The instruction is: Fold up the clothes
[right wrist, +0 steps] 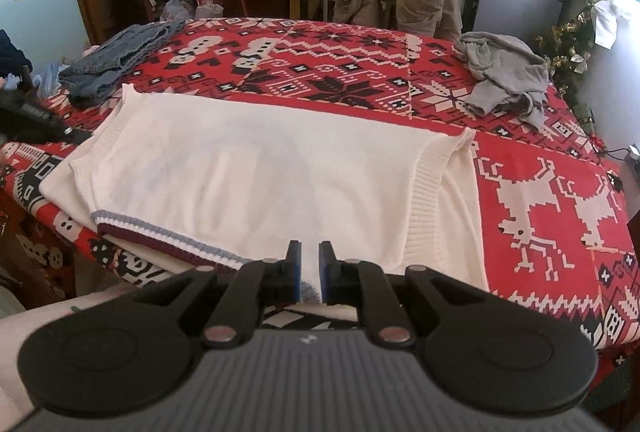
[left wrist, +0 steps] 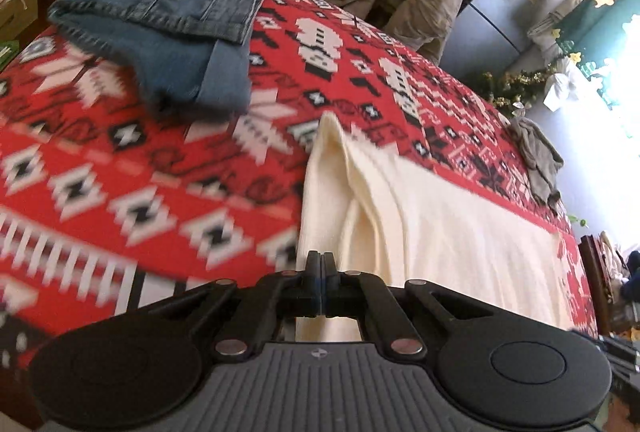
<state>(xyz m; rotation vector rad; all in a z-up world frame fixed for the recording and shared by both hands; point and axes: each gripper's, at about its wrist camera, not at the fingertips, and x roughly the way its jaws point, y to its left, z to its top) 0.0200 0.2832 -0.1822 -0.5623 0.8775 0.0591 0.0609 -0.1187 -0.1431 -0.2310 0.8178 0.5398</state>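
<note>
While your left gripper [left wrist: 321, 272] pinches the cream sweater [right wrist: 256, 168] spread on the red tablecloth [right wrist: 552, 200], keep it taut — your right gripper [right wrist: 310, 264], narrowly parted, should grab the near edge.

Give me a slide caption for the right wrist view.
Right gripper slightly open over a cream sweater's striped hem, on a red patterned tablecloth.

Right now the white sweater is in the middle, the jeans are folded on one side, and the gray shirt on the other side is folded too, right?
Not quite. The gray shirt lies crumpled, not folded, as the right wrist view shows. The white sweater is in the middle, and the jeans are folded.
</note>
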